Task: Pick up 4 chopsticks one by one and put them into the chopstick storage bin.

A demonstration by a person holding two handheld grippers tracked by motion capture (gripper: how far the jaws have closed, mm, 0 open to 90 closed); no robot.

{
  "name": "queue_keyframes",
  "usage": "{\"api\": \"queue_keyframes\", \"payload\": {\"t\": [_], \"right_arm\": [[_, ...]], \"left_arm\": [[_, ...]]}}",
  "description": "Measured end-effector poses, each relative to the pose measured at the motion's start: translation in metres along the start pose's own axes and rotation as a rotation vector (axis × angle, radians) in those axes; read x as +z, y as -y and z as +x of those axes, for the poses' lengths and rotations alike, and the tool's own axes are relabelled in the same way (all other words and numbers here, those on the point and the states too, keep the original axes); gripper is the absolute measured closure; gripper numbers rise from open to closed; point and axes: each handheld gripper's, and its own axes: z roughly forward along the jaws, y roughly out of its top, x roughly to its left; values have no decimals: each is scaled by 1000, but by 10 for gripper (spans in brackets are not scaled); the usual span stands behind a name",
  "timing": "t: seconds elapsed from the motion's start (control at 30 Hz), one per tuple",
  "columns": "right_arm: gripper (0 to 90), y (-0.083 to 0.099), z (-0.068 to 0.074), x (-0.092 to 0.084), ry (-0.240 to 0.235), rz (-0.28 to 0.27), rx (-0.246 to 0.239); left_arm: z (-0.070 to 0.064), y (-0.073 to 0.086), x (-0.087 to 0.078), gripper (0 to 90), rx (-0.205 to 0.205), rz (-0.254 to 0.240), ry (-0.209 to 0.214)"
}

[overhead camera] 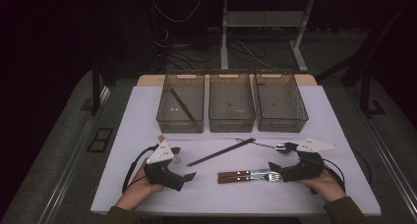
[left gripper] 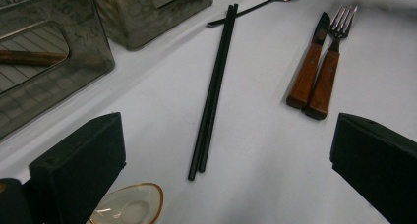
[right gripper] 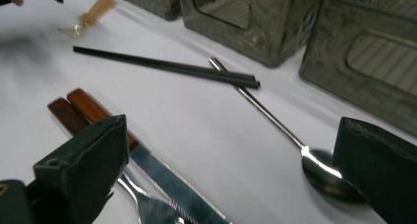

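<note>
With fingers spread wide, right gripper point(overhead camera: 282, 161) hovered over knife point(right gripper: 167, 177) and fork point(right gripper: 147, 207) on table point(overhead camera: 147, 111), spoon point(right gripper: 314, 170) alongside. Left gripper point(overhead camera: 182, 162) also wide, empty, near chopsticks point(left gripper: 212, 94).

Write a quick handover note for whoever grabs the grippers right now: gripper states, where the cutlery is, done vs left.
Left gripper: open, empty, resting near the small spoon.
Right gripper: open, empty, low over the knife and fork, metal spoon by its other jaw.
Chopsticks lie mid-table, tips across the metal spoon's handle.
Done: one dark stick in the left bin.
Left: everything still on the table; middle bin and right bin look empty. Likely next: knife or fork.
</note>
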Motion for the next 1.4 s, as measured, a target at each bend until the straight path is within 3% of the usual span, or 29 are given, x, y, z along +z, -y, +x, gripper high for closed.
{"api": "queue_keyframes", "payload": {"t": [0.53, 0.97, 1.4], "right_arm": [[9, 22, -1, -14, 19, 18, 19], [9, 20, 2, -14, 22, 18, 16], [9, 19, 2, -13, 34, 22, 4]], "left_arm": [[10, -18, 2, 0, -6, -9, 12], [15, -37, 26, 296, -7, -23, 39], [22, -50, 61, 548, -36, 50, 85]]}}
